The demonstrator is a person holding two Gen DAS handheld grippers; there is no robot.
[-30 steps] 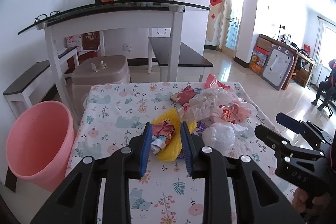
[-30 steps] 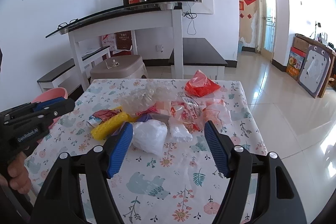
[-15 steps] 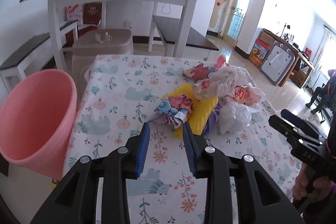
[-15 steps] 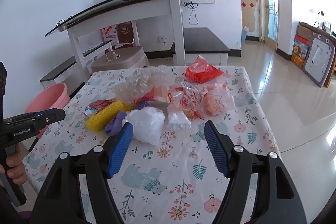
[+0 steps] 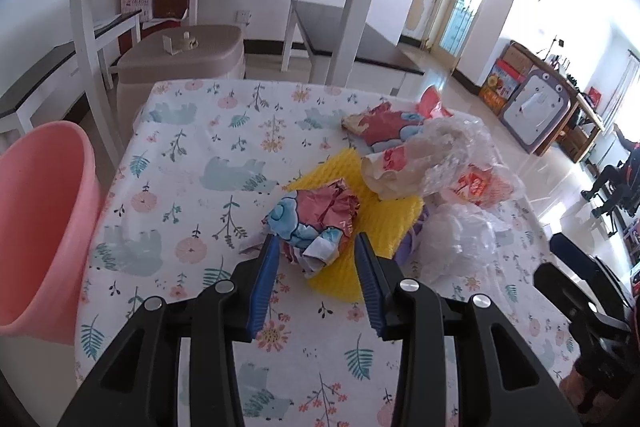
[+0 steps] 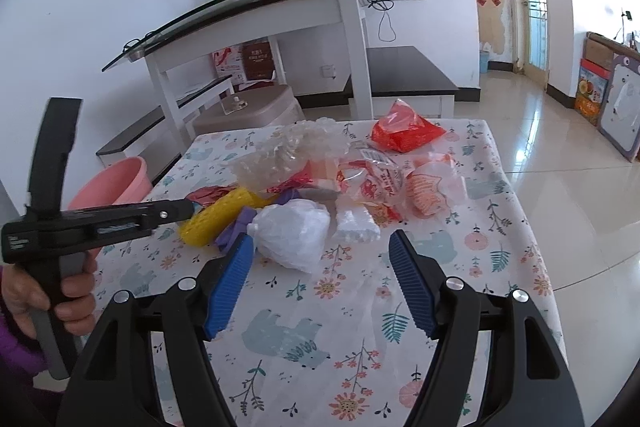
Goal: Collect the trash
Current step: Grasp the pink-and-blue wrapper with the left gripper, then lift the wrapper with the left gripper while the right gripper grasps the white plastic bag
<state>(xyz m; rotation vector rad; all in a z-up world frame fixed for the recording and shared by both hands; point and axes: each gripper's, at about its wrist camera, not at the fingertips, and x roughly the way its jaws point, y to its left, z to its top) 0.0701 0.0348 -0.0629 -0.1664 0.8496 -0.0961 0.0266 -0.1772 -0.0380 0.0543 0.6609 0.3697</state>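
Two tools: left tool [image 5: 316, 259] opening around crumpled wrapper [image 5: 316, 215], right tool [image 6: 320, 267] apart, empty; one pink bucket [image 5: 36, 227].

the near half of the surface [image 6: 320, 343] lies bare cloth, open to a pass from the front edge. the left side, toward the pink bucket [image 5: 38, 227] standing just off that edge, is also free cloth up to the far edge. the trash heap fills the middle and right: a crumpled wrapper [image 5: 316, 223] on a yellow foam net [image 5: 384, 223], a white bag [image 6: 292, 231] in front, clear plastic [image 6: 292, 155] and a red bag [image 6: 404, 133] behind, all touching or overlapping, no lane between them. the left gripper [image 5: 316, 281] has its jaws opening around the wrapper's near end. the right gripper [image 6: 320, 279] stands wide over bare cloth, just before the white bag.
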